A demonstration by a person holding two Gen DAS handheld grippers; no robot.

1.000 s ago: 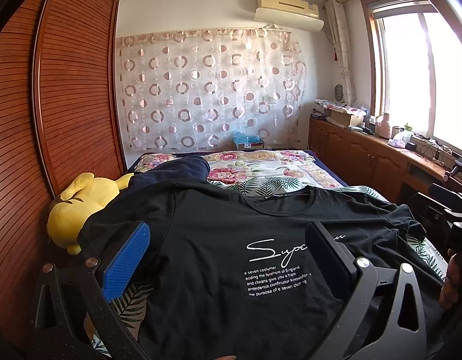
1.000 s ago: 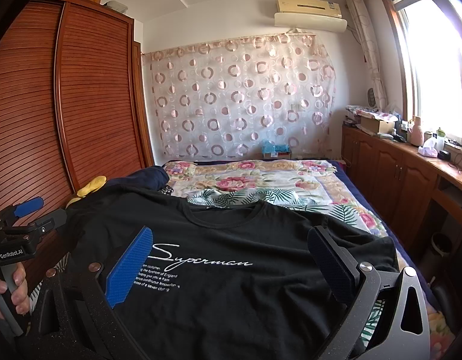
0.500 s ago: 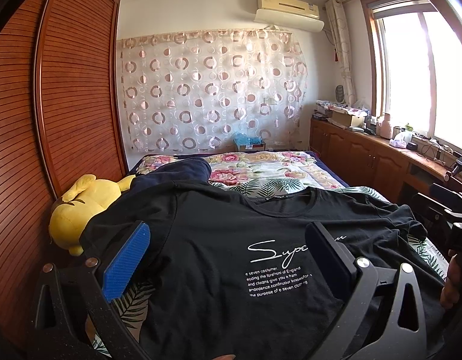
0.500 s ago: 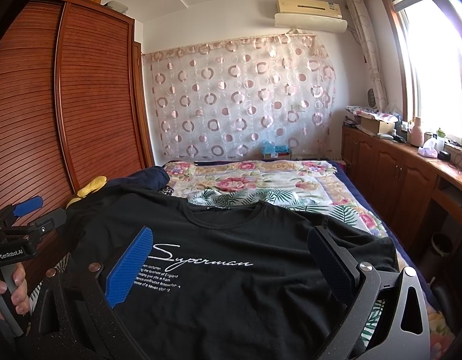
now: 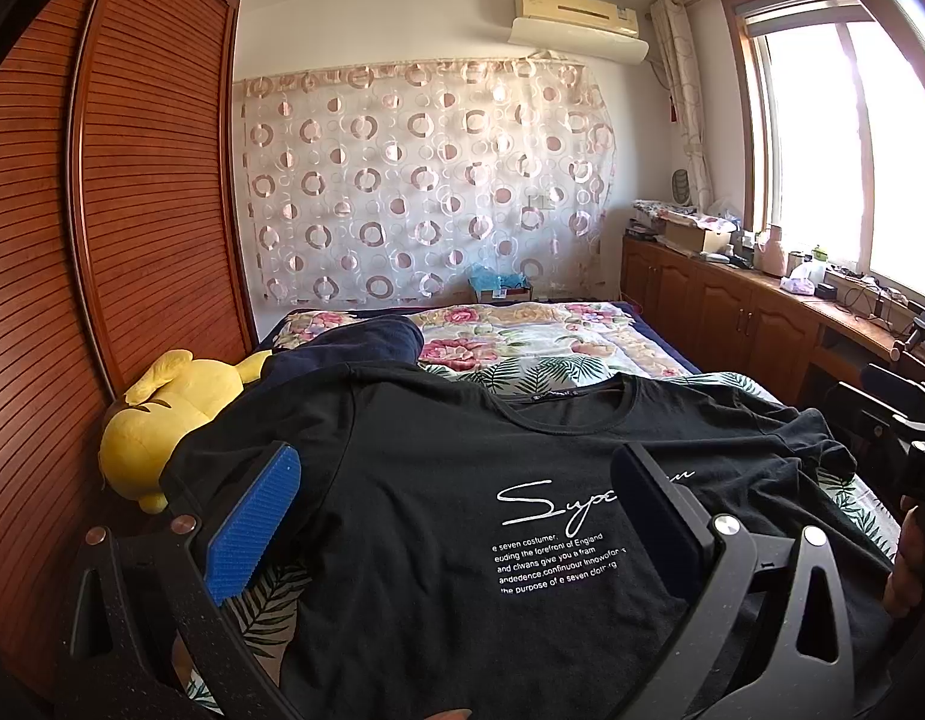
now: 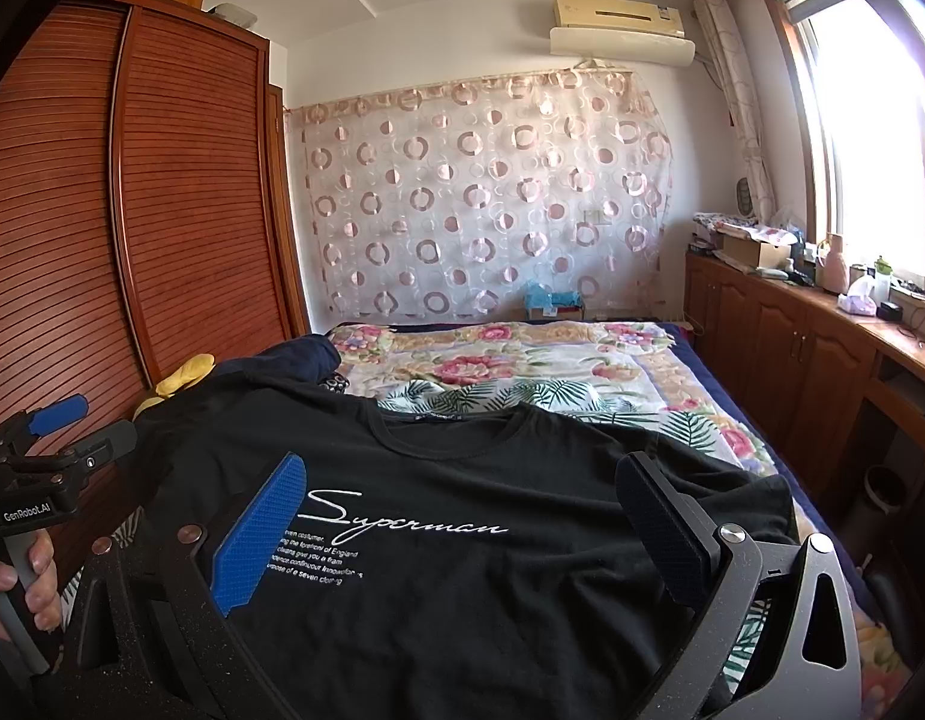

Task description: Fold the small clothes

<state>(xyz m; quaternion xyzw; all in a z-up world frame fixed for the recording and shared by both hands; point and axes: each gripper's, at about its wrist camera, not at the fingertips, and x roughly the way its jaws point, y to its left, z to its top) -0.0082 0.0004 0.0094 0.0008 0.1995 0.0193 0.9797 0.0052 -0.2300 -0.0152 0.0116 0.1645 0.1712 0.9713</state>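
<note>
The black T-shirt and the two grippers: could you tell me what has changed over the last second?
Almost nothing. The left wrist view has drifted very slightly; nothing was gripped or released. The black T-shirt still lies spread face up on the bed, and the left gripper and right gripper still hover open above it.

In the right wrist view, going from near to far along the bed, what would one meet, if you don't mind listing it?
Right gripper → black T-shirt → floral bedspread → blue box → circle-patterned curtain.
</note>
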